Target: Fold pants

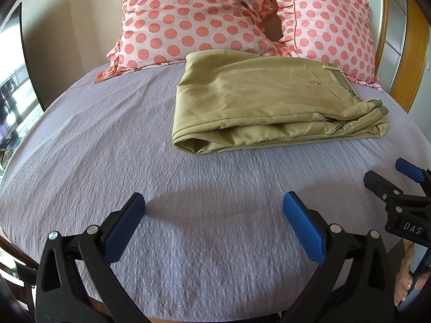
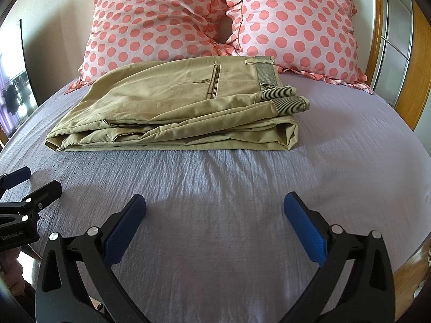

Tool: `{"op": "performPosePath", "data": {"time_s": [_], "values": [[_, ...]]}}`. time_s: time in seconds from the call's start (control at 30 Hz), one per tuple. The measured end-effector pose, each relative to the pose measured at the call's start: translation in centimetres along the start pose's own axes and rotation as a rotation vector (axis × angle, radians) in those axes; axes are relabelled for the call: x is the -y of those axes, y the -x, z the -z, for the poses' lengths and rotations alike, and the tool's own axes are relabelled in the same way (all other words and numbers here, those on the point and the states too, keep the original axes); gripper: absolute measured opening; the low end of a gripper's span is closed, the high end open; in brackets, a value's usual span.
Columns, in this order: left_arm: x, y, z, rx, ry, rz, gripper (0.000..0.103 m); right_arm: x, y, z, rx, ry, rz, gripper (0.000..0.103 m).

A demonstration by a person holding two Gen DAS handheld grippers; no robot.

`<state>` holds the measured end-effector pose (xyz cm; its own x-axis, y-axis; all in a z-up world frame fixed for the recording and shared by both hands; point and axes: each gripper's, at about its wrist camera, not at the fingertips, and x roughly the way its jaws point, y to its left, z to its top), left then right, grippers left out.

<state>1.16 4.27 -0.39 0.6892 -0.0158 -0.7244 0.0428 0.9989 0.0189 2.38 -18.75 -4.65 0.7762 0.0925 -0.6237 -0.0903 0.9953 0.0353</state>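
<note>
Khaki pants (image 1: pixel 258 99) lie folded in a flat stack on the lilac bedspread (image 1: pixel 107 161), waistband to the right; they also show in the right wrist view (image 2: pixel 175 107). My left gripper (image 1: pixel 214 207) is open and empty, hovering over the bedspread well in front of the pants. My right gripper (image 2: pixel 215 207) is open and empty too, short of the pants' near edge. The right gripper also shows at the right edge of the left wrist view (image 1: pixel 390 177); the left one shows at the left edge of the right wrist view (image 2: pixel 29 183).
Two pink polka-dot pillows (image 2: pixel 161 18) (image 2: pixel 296 24) lean against the wall behind the pants. A wooden bed frame (image 2: pixel 377 27) runs along the right. A window (image 1: pixel 10 102) is at the far left.
</note>
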Motion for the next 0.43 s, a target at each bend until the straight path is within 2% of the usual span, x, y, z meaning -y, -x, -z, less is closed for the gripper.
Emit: {"op": "performPosePath", "data": {"time_s": [0.43], "values": [[0.12, -0.07, -0.11, -0.009, 0.005, -0.007, 0.101, 0.08, 0.03, 0.0, 0.0, 0.002, -0.002, 0.102]]}}
